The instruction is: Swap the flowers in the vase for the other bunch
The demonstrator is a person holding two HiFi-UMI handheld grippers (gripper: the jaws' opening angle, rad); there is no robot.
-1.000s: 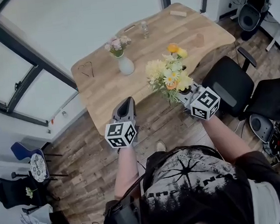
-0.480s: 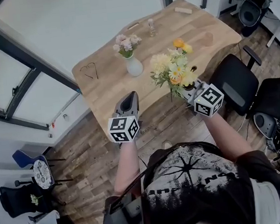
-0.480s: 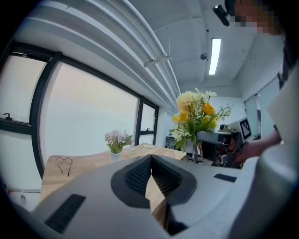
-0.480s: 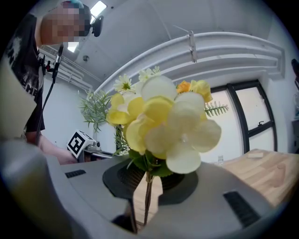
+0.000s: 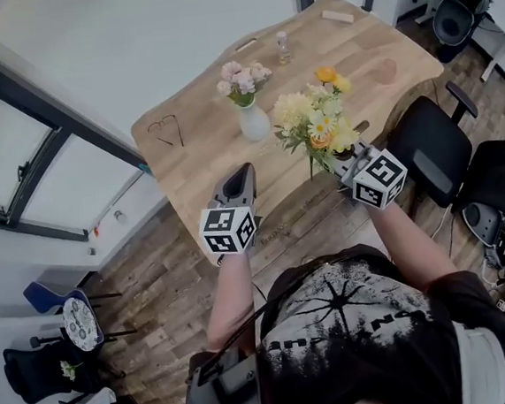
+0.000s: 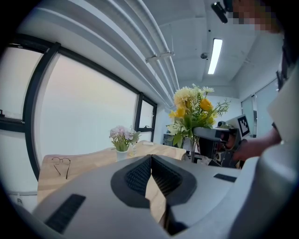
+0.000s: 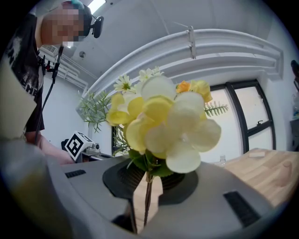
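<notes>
Quick compare with the earlier head views: we and both grippers move in on the table (image 5: 197, 162), and it sits lower and nearer in frame now. The left gripper (image 5: 244, 169) was over the floor short of the near edge; now its tip reaches over that edge. The vase (image 5: 254, 123) with the pink flowers (image 5: 242, 76) is left of centre in the upper half of the frame, well in from every table edge and untouched. The left gripper is pressed together with nothing between its jaws. The right gripper (image 5: 344, 158) is pinching the stems of the yellow bunch (image 5: 318, 126), blooms upright, right of the vase and near it but apart. We read this as the approach only: no swap has started, and the pink flowers need to come out first. The left jaws have to spread before they can take them. Room: bare wood lies between the near edge and the vase, so there is a clear lane for the left gripper. The glasses (image 5: 172, 129) lie at the left, close to that table edge, and a small bottle (image 5: 283, 46) stands behind the vase near the far edge, both apart from it. The black chair (image 5: 429, 146) sits at the right, tight to the table edge just beside the right gripper, so we see less room on that side.
</notes>
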